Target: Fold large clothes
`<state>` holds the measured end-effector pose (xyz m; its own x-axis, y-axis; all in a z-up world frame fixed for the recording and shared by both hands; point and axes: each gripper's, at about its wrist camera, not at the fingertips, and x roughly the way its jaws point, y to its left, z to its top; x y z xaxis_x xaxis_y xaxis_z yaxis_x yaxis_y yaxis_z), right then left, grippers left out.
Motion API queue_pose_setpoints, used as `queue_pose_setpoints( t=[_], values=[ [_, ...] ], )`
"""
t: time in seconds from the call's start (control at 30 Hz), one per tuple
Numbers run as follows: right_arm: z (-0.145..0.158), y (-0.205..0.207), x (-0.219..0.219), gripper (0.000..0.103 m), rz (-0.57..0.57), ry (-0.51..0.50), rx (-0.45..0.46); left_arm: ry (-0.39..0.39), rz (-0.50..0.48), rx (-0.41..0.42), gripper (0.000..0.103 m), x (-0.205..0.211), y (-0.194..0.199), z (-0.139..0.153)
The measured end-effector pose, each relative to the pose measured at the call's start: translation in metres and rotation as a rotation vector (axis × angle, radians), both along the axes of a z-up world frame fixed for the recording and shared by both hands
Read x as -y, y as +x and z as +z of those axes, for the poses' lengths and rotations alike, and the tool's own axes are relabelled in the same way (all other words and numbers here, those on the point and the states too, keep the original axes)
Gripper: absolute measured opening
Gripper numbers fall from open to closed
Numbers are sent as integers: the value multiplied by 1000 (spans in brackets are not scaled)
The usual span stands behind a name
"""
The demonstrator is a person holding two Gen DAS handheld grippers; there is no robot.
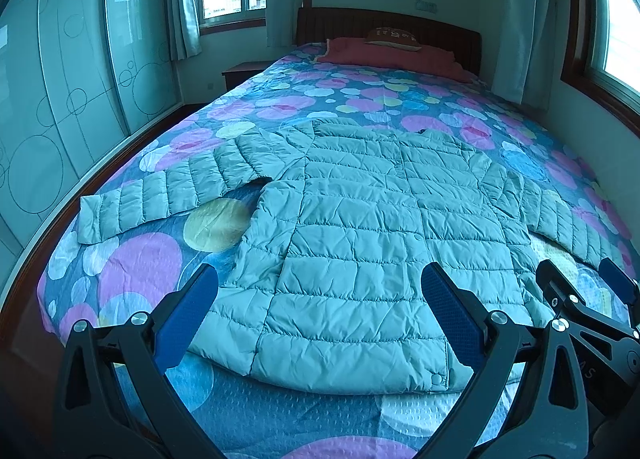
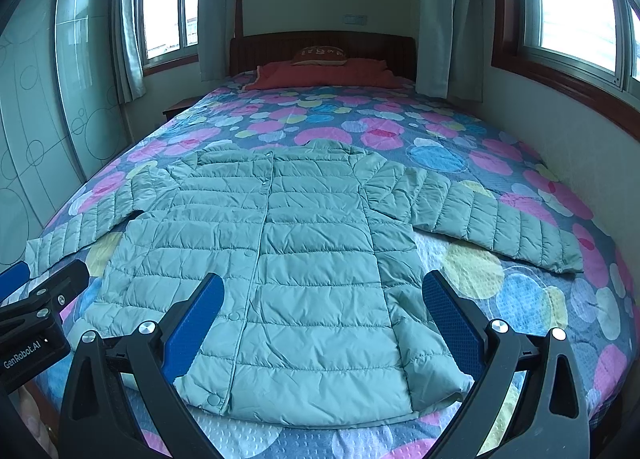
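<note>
A pale green quilted jacket point(image 1: 360, 219) point(image 2: 280, 243) lies flat on the bed, front up and snapped shut, collar toward the headboard, both sleeves spread out sideways. Its hem faces me. My left gripper point(image 1: 320, 279) hangs open above the hem, blue pads wide apart, holding nothing. In the right wrist view my right gripper point(image 2: 324, 287) is also open over the lower part of the jacket, empty. The right gripper's fingers point(image 1: 560, 291) show at the right edge of the left wrist view, and the left gripper's fingers point(image 2: 60, 283) at the left edge of the right wrist view.
The bed's bedspread point(image 1: 140, 271) point(image 2: 520, 291) has pink, blue and yellow circles. A red blanket point(image 2: 320, 75) and a brown pillow point(image 2: 320, 55) lie by the dark headboard point(image 1: 384, 23). Wardrobe doors point(image 1: 60, 99) stand left, a wall with a window point(image 2: 572, 7) right.
</note>
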<state>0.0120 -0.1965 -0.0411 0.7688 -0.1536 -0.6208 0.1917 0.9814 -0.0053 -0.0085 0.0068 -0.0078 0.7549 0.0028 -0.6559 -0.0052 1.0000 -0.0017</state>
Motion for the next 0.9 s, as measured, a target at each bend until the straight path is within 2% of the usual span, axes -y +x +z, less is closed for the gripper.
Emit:
queue_pose_setpoints(
  t=[0.9],
  values=[
    [-1,-1,-2,99,0,-1,0,-4,11,-9,101,-1,0,-4]
  ],
)
